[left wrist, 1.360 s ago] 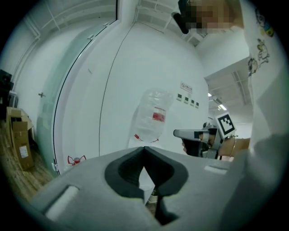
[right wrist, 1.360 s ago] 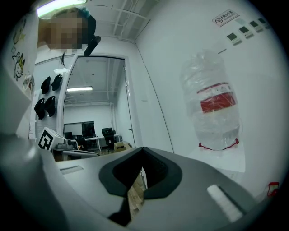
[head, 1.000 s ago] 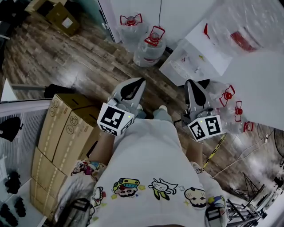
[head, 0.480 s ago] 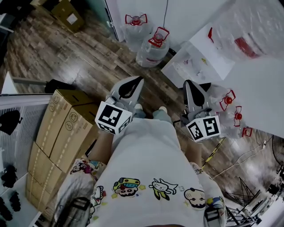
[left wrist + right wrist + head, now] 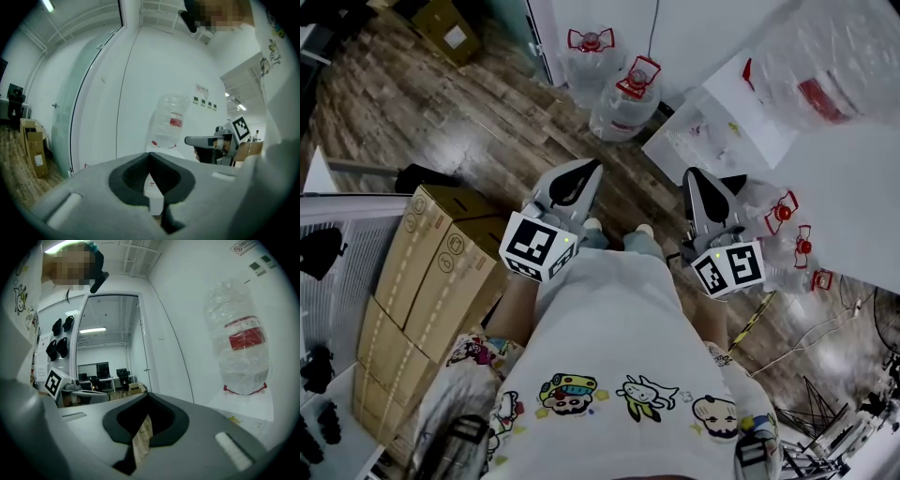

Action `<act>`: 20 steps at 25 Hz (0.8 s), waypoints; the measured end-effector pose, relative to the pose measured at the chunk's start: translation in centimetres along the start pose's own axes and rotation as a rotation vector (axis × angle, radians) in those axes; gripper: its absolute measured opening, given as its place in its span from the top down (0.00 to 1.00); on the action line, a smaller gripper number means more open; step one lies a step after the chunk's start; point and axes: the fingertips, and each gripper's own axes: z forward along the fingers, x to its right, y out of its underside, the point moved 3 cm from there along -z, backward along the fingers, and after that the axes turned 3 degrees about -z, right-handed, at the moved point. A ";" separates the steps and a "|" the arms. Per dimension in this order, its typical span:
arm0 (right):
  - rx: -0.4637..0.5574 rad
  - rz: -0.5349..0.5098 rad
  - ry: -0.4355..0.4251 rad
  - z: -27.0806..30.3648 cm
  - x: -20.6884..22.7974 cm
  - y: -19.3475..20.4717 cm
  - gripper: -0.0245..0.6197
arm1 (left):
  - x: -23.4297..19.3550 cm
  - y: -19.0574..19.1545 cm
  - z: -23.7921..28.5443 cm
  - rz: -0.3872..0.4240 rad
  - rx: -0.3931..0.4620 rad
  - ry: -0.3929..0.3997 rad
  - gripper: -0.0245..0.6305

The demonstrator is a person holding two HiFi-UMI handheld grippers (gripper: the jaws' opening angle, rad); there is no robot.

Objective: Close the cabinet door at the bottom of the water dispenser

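Observation:
The white water dispenser stands at the upper right of the head view, with a plastic-wrapped bottle on top. Its bottom cabinet door cannot be made out in any view. My left gripper and right gripper are held side by side in front of the person's waist, short of the dispenser, both shut and empty. The left gripper view looks past the closed jaws to the dispenser's bottle and the right gripper. From the right gripper, the bottle towers at the right.
Two water jugs with red caps stand on the wooden floor by the wall, and more jugs lie right of the dispenser. Stacked cardboard boxes sit at the left. A glass door opens onto an office.
The head view has drifted slightly; both grippers keep their place and stay shut.

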 end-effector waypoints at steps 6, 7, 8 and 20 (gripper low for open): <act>-0.006 -0.004 -0.002 0.0 -0.3 0.1 0.95 | -0.2 -0.1 -0.3 0.000 0.013 0.009 0.96; -0.004 -0.003 0.000 -0.1 -0.3 0.1 0.95 | -0.2 -0.1 -0.5 0.009 0.013 0.017 0.96; -0.001 -0.003 0.003 -0.2 -0.4 0.1 0.95 | -0.2 -0.1 -0.6 0.017 0.012 0.025 0.96; -0.020 0.009 0.014 -0.5 -0.5 0.4 0.95 | -1.1 0.0 -1.2 0.058 0.005 0.058 0.96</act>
